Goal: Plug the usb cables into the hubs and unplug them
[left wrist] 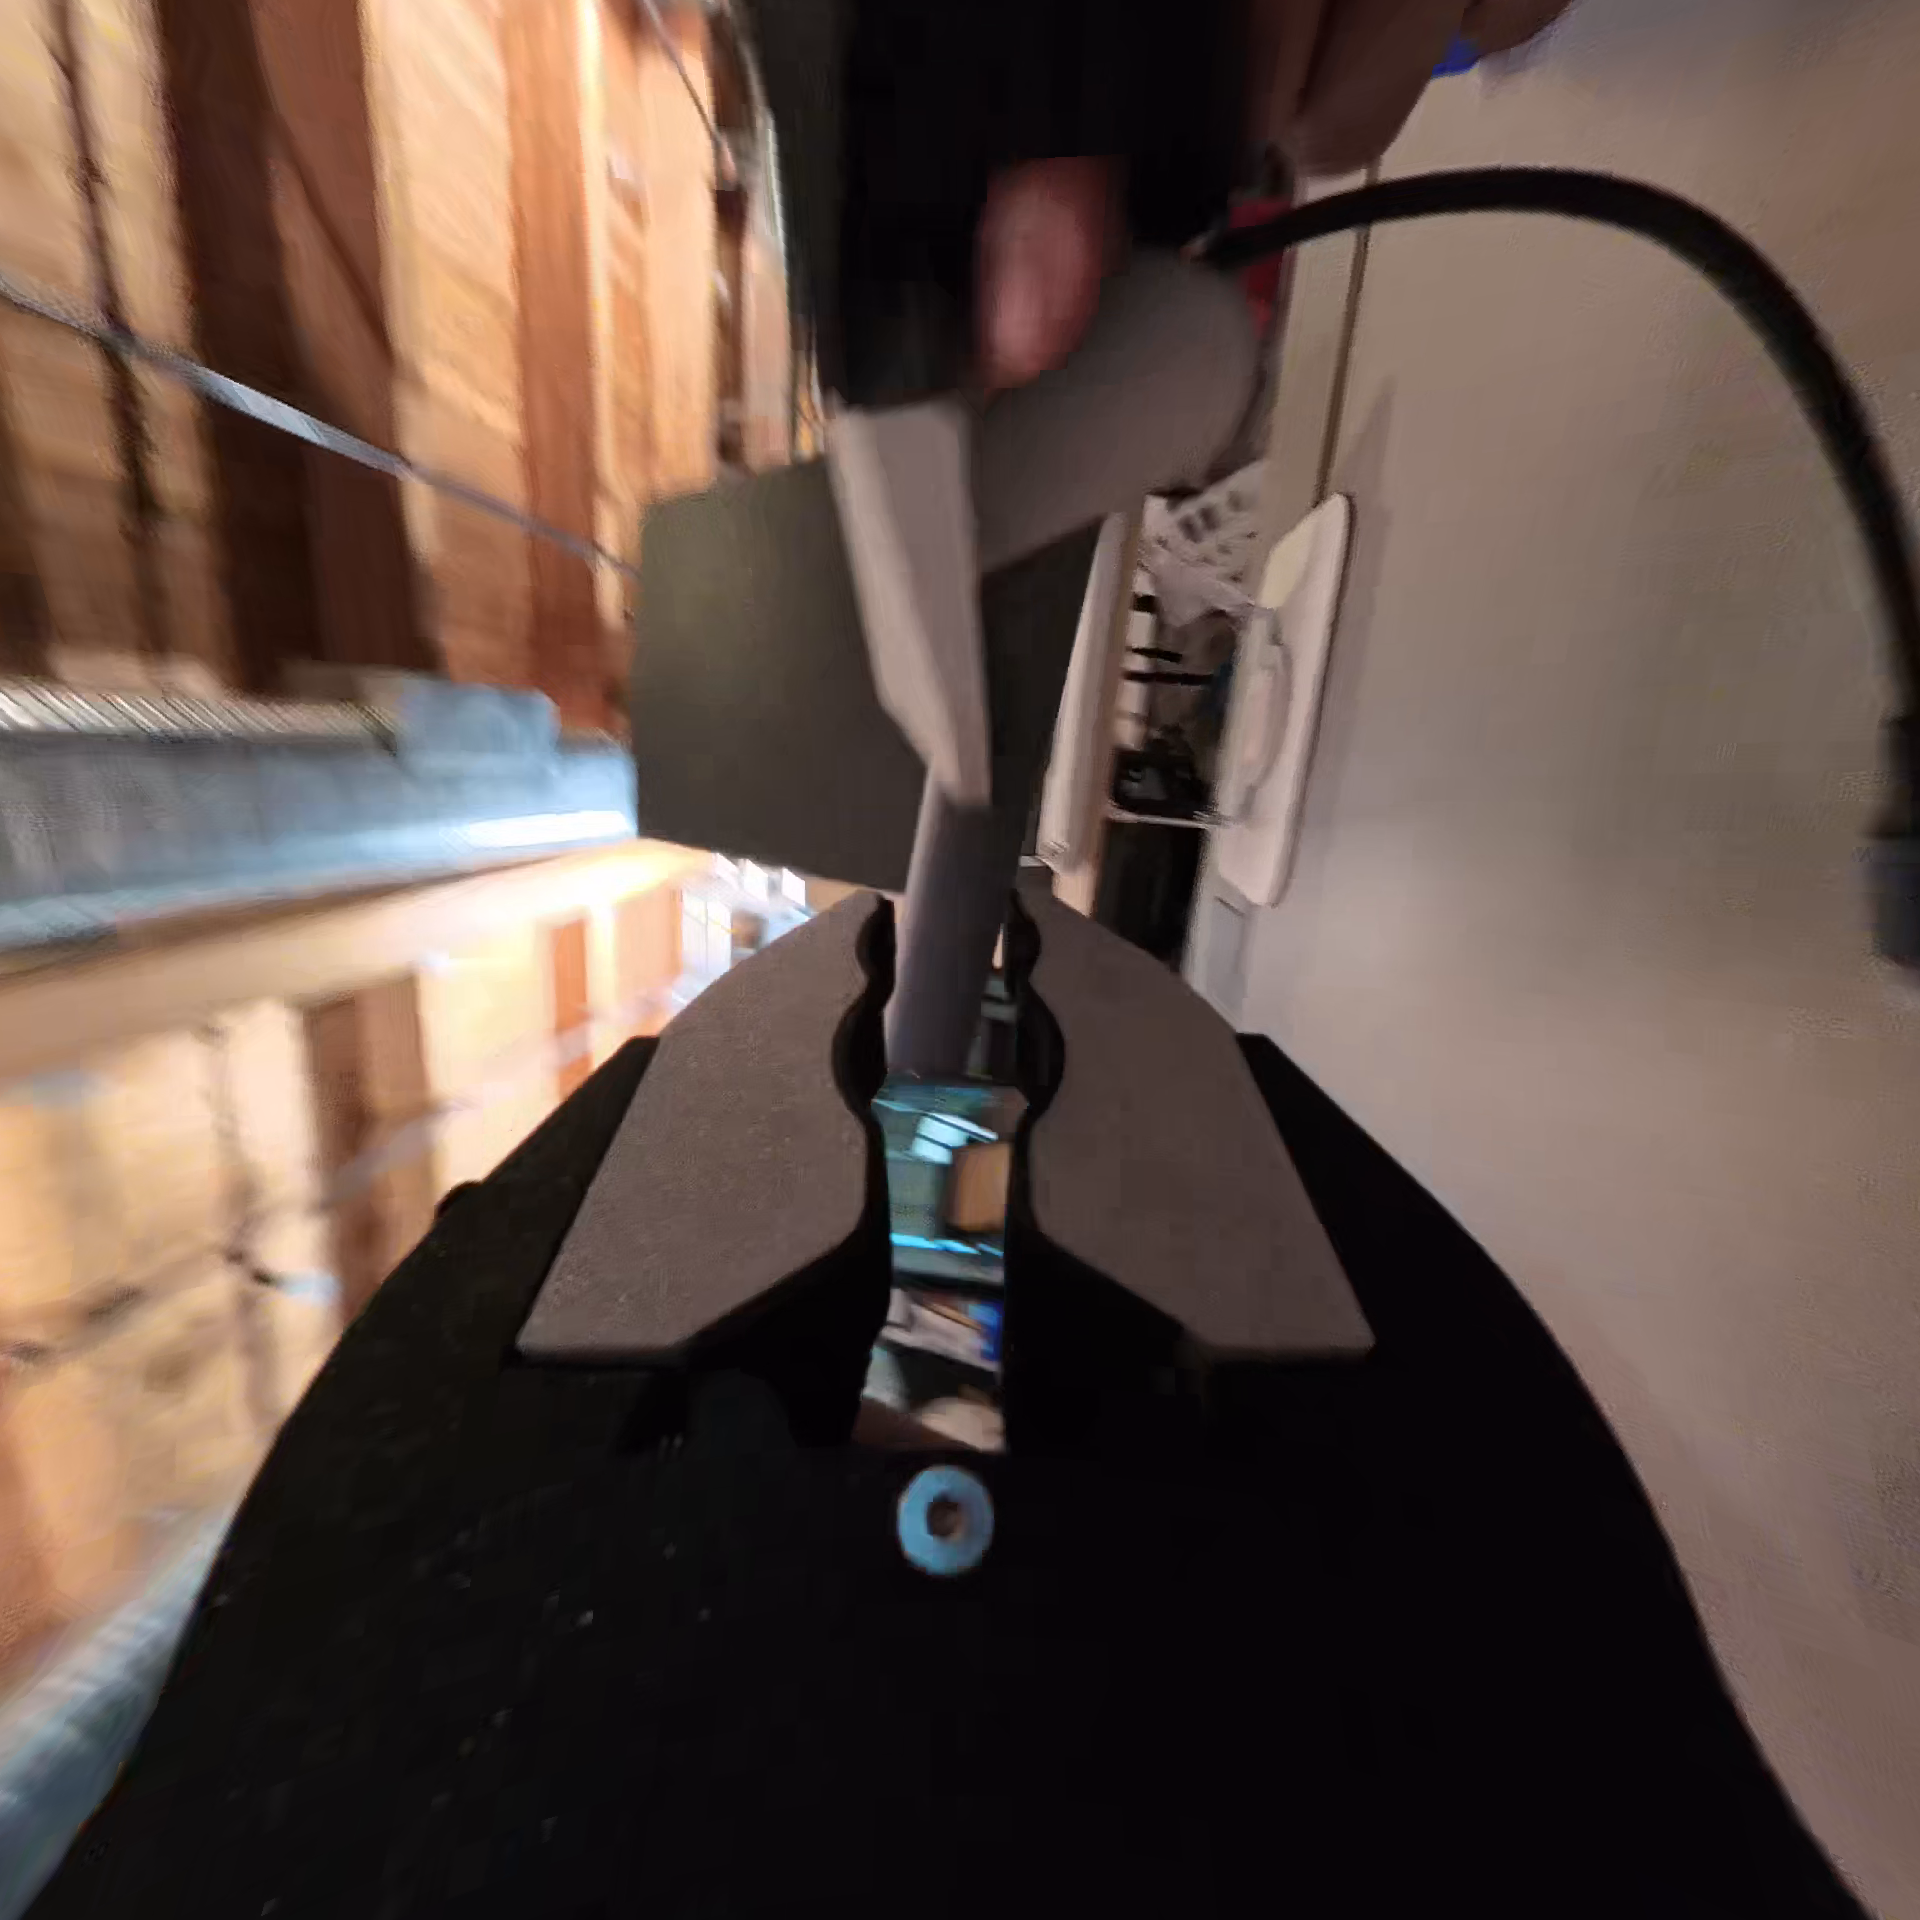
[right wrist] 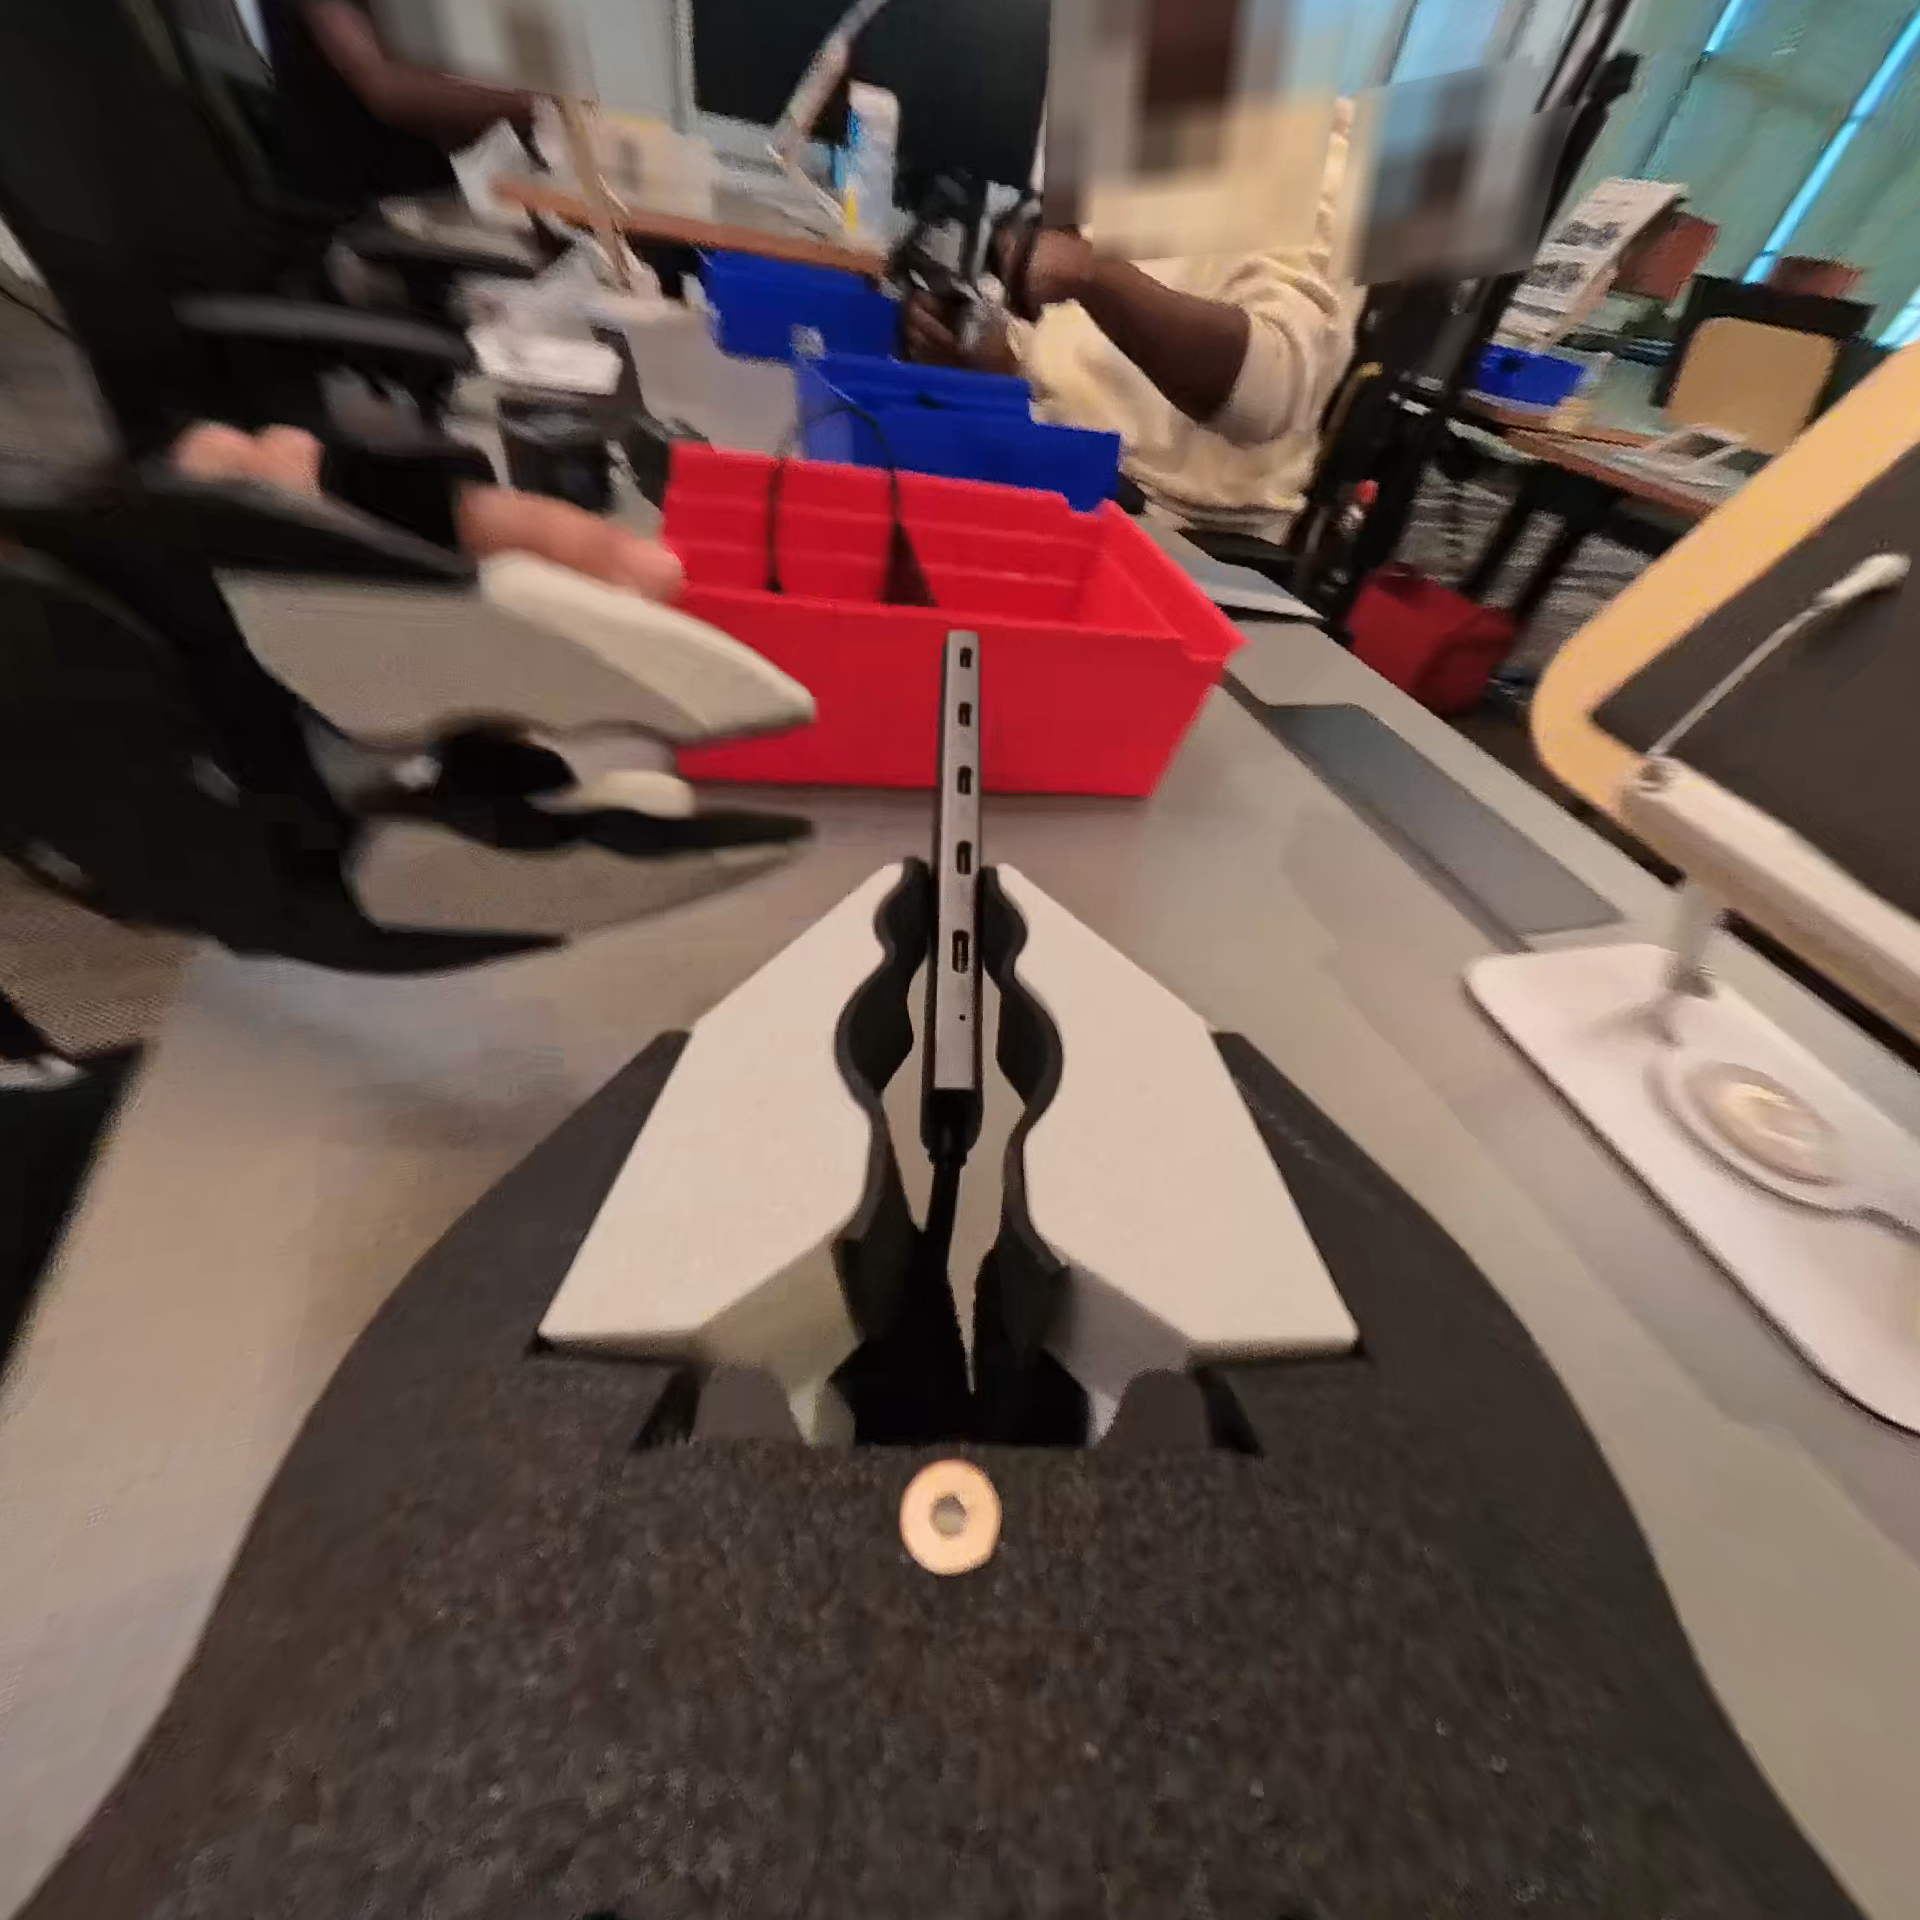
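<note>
Right gripper [right wrist: 954, 883] clamps an upright grey hub [right wrist: 961, 831]; red bin [right wrist: 935, 707] at twelve o'clock. Left gripper [left wrist: 951, 914], jaws narrow, pinches a grey bar [left wrist: 940, 935].

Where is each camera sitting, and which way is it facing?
Left wrist view: on the left gripper, rolled sideways, facing the right gripper and the right hand holding it; its own two fingers fill the foreground.
Right wrist view: on the right gripper, facing across the grey table toward a red bin; its own fingers clamp a grey USB hub.
Shared: each view shows the other gripper.
</note>
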A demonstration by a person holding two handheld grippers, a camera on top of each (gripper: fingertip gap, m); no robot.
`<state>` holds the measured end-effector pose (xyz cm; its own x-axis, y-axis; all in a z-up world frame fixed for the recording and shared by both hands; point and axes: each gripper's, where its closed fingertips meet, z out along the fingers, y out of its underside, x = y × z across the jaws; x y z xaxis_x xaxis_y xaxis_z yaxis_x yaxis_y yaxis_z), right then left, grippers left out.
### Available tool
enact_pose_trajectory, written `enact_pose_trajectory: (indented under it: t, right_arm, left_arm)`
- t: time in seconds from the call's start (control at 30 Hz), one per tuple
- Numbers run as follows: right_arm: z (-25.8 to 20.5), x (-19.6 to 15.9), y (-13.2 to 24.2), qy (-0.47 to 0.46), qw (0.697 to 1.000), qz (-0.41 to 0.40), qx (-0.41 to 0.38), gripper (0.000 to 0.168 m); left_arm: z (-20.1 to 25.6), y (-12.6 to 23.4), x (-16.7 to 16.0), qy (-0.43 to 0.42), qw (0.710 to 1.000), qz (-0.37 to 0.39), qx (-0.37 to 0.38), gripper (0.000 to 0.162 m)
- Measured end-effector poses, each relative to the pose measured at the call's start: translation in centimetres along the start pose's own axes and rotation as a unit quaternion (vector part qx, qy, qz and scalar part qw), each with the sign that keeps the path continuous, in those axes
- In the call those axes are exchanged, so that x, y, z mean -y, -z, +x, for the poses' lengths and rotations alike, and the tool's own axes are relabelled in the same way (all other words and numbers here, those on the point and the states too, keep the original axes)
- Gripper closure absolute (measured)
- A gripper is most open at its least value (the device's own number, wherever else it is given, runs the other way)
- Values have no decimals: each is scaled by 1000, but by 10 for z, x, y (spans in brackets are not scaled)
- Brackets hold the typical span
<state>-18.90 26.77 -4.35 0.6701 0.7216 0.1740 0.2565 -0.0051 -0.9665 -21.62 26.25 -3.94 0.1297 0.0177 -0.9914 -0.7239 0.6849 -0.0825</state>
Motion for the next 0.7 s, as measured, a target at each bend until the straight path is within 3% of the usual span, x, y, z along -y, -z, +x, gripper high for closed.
enact_pose_trajectory:
  t: [0.07, 0.1, 0.2, 0.27, 0.3, 0.47, 0.53, 0.7]
  right_arm:
    - [4, -3, 4, 50, 999, -9, -10, 161]
    - [0, 0, 7, 77, 997, -5, -3, 161]
    - [-16, 1, 11, 138, 990, -16, 22, 161]
    - [-30, 1, 12, 168, 984, -32, 49, 161]
    - [-36, 0, 12, 180, 981, -43, 61, 160]
    - [-60, -1, 4, 233, 963, -82, 108, 160]
    - [-63, -1, 1, 236, 961, -85, 118, 161]
    - [-61, -18, -5, 229, 958, -114, 132, 157]
  left_arm:
    - [7, 8, -19, 141, 989, -36, -42, 140]
    - [12, 10, -28, 229, 969, -53, -73, 137]
    - [29, 11, -33, 462, 862, -41, -205, 114]
    - [26, 17, -23, 525, 801, 18, -286, 109]
    - [20, 20, -21, 522, 797, 47, -300, 110]
    - [25, 30, -16, 367, 857, 92, -349, 130]
    - [35, 34, -14, 303, 876, 100, -362, 148]
    - [39, 34, -14, 210, 909, 125, -337, 152]
